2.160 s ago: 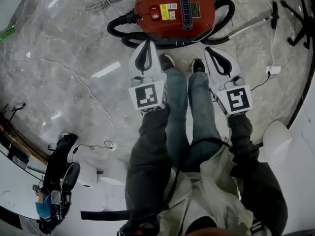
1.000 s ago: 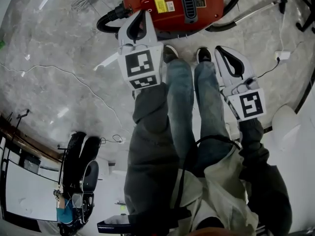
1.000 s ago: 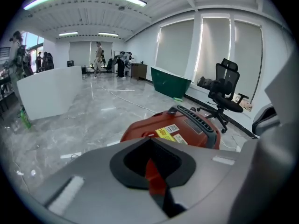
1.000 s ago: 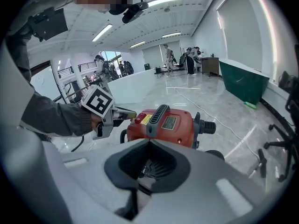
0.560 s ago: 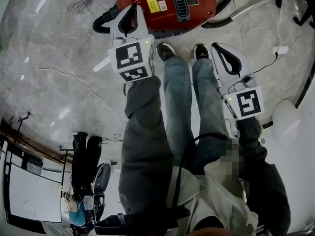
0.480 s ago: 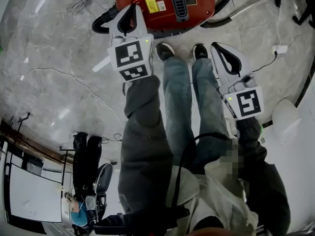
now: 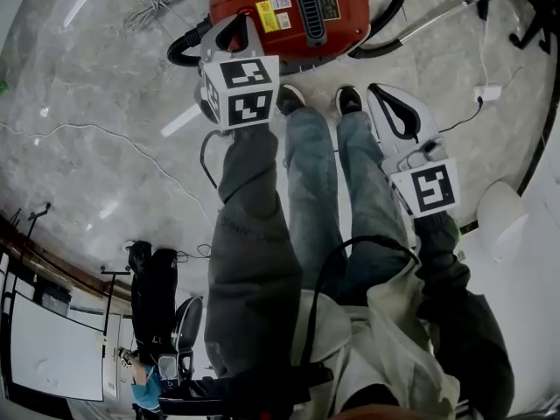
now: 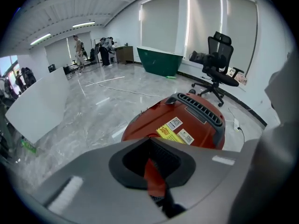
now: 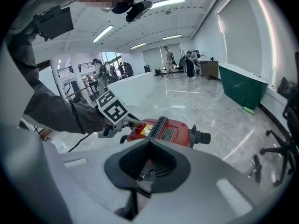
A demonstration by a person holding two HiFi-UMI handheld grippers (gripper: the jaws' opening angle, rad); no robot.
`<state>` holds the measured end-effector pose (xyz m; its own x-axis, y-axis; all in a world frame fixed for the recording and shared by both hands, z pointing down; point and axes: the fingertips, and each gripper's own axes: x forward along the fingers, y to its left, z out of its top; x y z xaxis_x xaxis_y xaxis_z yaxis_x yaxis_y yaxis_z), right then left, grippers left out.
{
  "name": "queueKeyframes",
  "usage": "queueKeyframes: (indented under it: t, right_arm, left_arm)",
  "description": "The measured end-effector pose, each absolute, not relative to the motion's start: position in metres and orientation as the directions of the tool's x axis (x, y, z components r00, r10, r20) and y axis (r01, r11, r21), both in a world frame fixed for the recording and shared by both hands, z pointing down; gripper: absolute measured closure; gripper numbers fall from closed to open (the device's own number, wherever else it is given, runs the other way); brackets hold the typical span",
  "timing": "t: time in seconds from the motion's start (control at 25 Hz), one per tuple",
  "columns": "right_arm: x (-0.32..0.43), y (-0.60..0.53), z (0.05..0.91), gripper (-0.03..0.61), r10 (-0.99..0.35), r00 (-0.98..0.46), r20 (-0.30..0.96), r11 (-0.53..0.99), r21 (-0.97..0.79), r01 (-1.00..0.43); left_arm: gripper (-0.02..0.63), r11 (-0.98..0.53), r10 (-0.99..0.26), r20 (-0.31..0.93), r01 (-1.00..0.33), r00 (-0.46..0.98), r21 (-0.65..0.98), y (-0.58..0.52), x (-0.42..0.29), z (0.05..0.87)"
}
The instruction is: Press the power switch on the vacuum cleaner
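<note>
On the floor (image 7: 105, 103) ahead, the vacuum cleaner (image 7: 357, 7) lies crosswise.

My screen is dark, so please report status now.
Left hand-held gripper shut, tip at power switch on vacuum cleaner. Right hand-held gripper shut, empty, aside. Nothing in the way.

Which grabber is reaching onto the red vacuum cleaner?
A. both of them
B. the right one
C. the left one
C: the left gripper has its tips at the red top of the vacuum cleaner, while the right gripper hangs short of it, beside the person's shoe.
</note>
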<state>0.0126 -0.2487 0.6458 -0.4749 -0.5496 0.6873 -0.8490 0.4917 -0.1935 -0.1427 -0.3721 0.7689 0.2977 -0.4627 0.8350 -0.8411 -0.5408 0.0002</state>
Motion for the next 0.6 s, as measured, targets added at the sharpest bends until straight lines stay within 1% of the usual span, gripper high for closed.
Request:
queueKeyframes:
  t: [0.16, 0.28, 0.36, 0.48, 0.6]
  right_arm:
    - [0.014, -0.246, 0.641, 0.577, -0.544, -0.482, 0.687, 0.501, -0.195, -0.843]
    - [0.016, -0.244, 0.638, 0.577, -0.547, -0.484, 0.684, 0.500, -0.197, -0.843]
    - [0.018, -0.241, 0.637, 0.577, -0.545, -0.487, 0.682, 0.502, -0.200, -0.842]
    - [0.023, -0.232, 0.637, 0.577, -0.528, -0.494, 0.690, 0.508, -0.209, -0.835]
    - [0.029, -0.230, 0.638, 0.577, -0.531, -0.492, 0.690, 0.503, -0.210, -0.838]
  left_arm:
    - [0.627, -0.599, -0.441, 0.858, -0.798, 0.264, -0.062, -0.374, -0.135, 0.772]
    - [0.627, -0.617, -0.425, 0.868, -0.784, 0.258, -0.069, -0.381, -0.131, 0.772]
    - [0.626, -0.573, -0.462, 0.844, -0.818, 0.273, -0.050, -0.382, -0.133, 0.771]
    - [0.623, -0.469, -0.571, 0.765, -0.883, 0.297, -0.007, -0.378, -0.140, 0.768]
    - [0.615, -0.476, -0.612, 0.734, -0.878, 0.295, -0.043, -0.372, -0.139, 0.764]
